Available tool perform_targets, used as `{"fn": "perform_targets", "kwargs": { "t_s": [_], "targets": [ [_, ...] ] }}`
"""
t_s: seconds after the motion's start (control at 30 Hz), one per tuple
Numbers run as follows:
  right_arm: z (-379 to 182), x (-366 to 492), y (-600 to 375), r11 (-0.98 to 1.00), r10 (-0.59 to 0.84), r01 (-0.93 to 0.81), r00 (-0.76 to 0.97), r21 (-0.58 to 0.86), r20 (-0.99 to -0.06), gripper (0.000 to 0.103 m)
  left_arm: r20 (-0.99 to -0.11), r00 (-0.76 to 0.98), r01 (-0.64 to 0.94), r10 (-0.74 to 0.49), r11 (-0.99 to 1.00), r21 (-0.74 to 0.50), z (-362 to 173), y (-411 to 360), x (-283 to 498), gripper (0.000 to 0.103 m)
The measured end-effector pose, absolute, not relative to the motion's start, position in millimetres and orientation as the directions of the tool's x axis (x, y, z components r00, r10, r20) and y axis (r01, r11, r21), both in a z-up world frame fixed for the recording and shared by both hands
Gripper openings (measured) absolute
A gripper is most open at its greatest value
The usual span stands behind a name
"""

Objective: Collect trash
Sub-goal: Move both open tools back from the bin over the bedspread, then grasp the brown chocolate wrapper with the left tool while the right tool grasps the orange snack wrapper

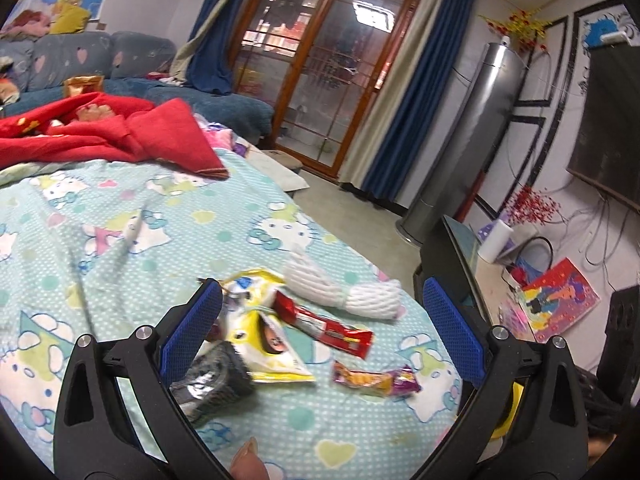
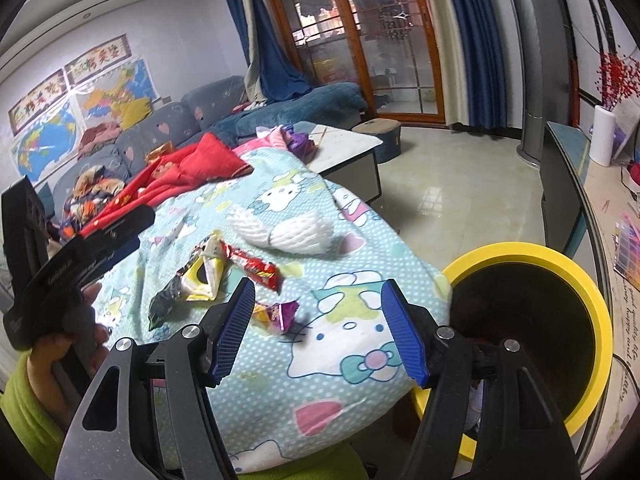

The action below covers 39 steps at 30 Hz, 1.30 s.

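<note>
A soft fleece blanket [image 1: 120, 240], pale blue with white dots and cartoon cats, fills the lower half of both views, draped in a rounded hump. On it lies a loose cluster of trash. In the left wrist view, a glossy yellow packet [image 1: 264, 344], torn and crumpled, sits at lower centre, with a wrinkled black foil wrapper [image 1: 216, 380] just below and left of it. A shiny red wrapper [image 1: 324, 326], long and flat, overlaps the yellow packet's right side. A small purple-and-orange wrapper [image 1: 376, 380] lies apart, lower right. Above the red wrapper rests a white foam net sleeve [image 1: 344, 292], ribbed and pinched at its middle.

The left gripper [image 1: 320, 328] has its blue textured fingers [image 1: 192, 328] spread wide, pinching nothing; the left finger overlaps the yellow packet and black wrapper, while the red and purple wrappers show between the two fingers.

In the right wrist view, the right gripper [image 2: 318, 328] is also spread wide and holds nothing. The purple-and-orange wrapper [image 2: 280, 314] lies just beside its left finger [image 2: 236, 328], the rest of the cluster further up and left. At lower right stands a round bin [image 2: 532, 254] with a smooth yellow rim and dark inside, touching the blanket's edge.
</note>
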State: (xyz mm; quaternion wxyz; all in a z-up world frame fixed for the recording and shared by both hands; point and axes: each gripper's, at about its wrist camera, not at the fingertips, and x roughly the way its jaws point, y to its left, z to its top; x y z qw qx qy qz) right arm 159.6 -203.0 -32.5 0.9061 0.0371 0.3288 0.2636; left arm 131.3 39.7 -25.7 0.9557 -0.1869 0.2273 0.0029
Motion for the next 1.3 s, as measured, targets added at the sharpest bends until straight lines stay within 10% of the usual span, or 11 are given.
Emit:
{"fn": "perform_targets", "kwargs": {
  "t_s": [0.53, 0.8, 1.07, 1.3],
  "targets": [
    [-51.6, 162.6, -162.2, 0.830, 0.515, -0.520, 0.580, 0.200, -0.631, 0.063, -0.541, 0.841, -0.247, -0.017, 0.878, -0.411, -54.5, 99.9, 139.3, 0.091],
    [-72.3, 179.7, -146.9, 0.831, 0.500, -0.517, 0.535, 0.204, -0.681, 0.063, -0.598, 0.795, -0.235, -0.105, 0.854, -0.463, -77.3, 109.3, 155.2, 0.051],
    [-88.2, 196.7, -135.9, 0.825, 0.507, -0.513, 0.489, 0.236, -0.710, 0.062, -0.637, 0.755, -0.255, -0.157, 0.824, -0.505, -96.0, 111.2, 166.0, 0.042],
    [-95.2, 192.3, -133.5, 0.798, 0.531, -0.552, 0.455, 0.242, -0.715, 0.036, -0.647, 0.742, -0.269, -0.175, 0.807, -0.526, -105.1, 113.7, 169.8, 0.026]
  ]
}}
